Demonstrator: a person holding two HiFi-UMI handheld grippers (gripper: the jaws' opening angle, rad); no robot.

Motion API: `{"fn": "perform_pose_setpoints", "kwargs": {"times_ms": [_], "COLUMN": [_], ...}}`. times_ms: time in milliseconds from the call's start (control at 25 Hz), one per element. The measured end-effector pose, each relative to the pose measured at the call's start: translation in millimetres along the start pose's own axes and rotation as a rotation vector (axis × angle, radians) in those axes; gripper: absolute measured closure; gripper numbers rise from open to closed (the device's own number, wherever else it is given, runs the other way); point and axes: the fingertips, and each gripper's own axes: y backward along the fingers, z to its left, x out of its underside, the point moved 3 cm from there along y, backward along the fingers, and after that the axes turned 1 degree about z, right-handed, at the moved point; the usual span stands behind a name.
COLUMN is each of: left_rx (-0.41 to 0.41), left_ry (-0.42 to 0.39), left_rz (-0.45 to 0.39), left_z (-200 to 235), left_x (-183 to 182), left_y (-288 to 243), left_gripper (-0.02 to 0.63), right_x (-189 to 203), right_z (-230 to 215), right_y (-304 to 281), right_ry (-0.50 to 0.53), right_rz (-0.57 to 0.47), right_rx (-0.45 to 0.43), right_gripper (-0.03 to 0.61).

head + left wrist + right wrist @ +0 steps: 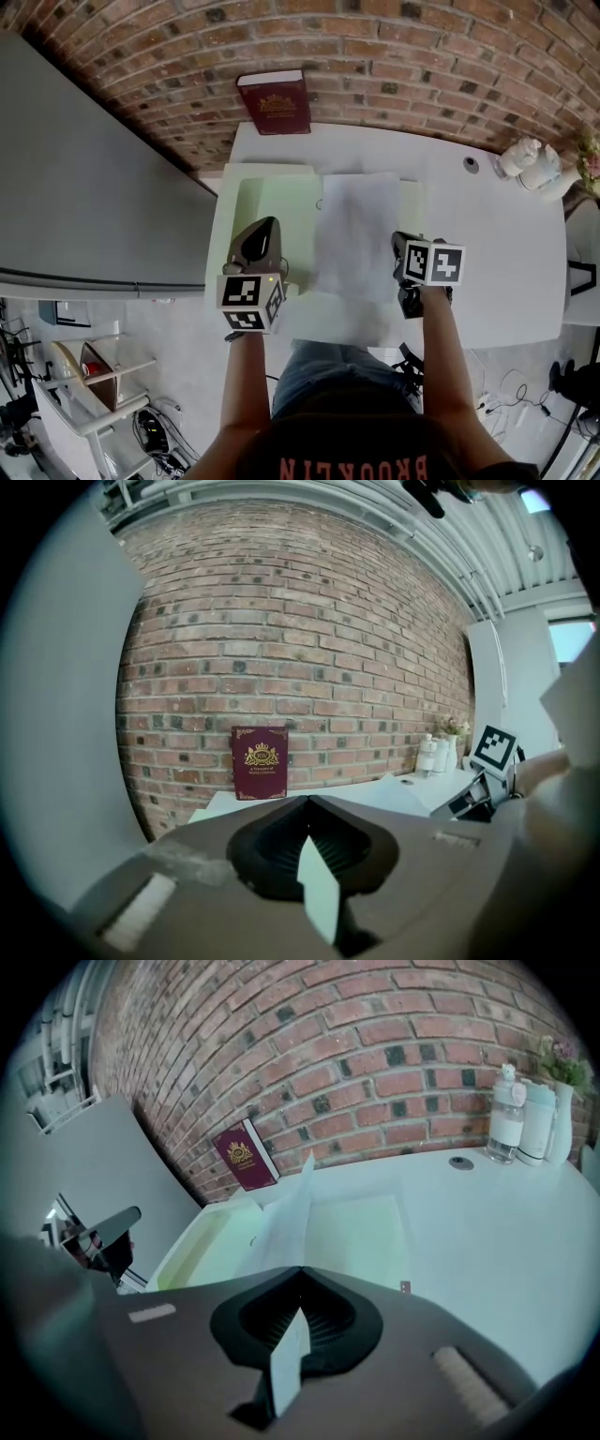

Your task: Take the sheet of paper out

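Holding both grippers at the near edge of the green folder (267,202), you have the right gripper (300,1309) clamped shut on the sheet of paper (356,234) — the sheet spreads over the folder's middle, its near edge pinched in those jaws. Your left gripper (308,841) is closed on the folder's pale green near-left edge. Beyond the folder, a red book (275,103) leans on the brick wall

The sheet (356,234) is matt paper, the folder (267,202) smooth, the wall (394,56) rough brick.
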Motion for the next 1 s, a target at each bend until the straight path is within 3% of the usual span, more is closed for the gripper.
{"fn": "perform_pose_setpoints", "kwargs": {"times_ms": [520, 840, 1000], "left_rx": [0.025, 0.038, 0.038], "left_ry": [-0.019, -0.038, -0.050], "left_rz": [-0.086, -0.165, -0.211], "left_z": [29.7, 39.6, 44.4], "left_x": [-38.8, -67.0, -81.3], "left_y": [26.7, 47.5, 56.9], "left_gripper": [0.614, 0.614, 0.614], "right_x": [-20.5, -40.7, -52.5], "right_z": [45.0, 75.2, 92.9], "right_y": [41.3, 70.9, 84.1], "right_ry": [0.020, 0.044, 0.108], "right_rz": [-0.133, -0.289, -0.380], "right_rx": [0.018, 0.024, 0.024], "right_gripper": [0.575, 0.575, 0.575]}}
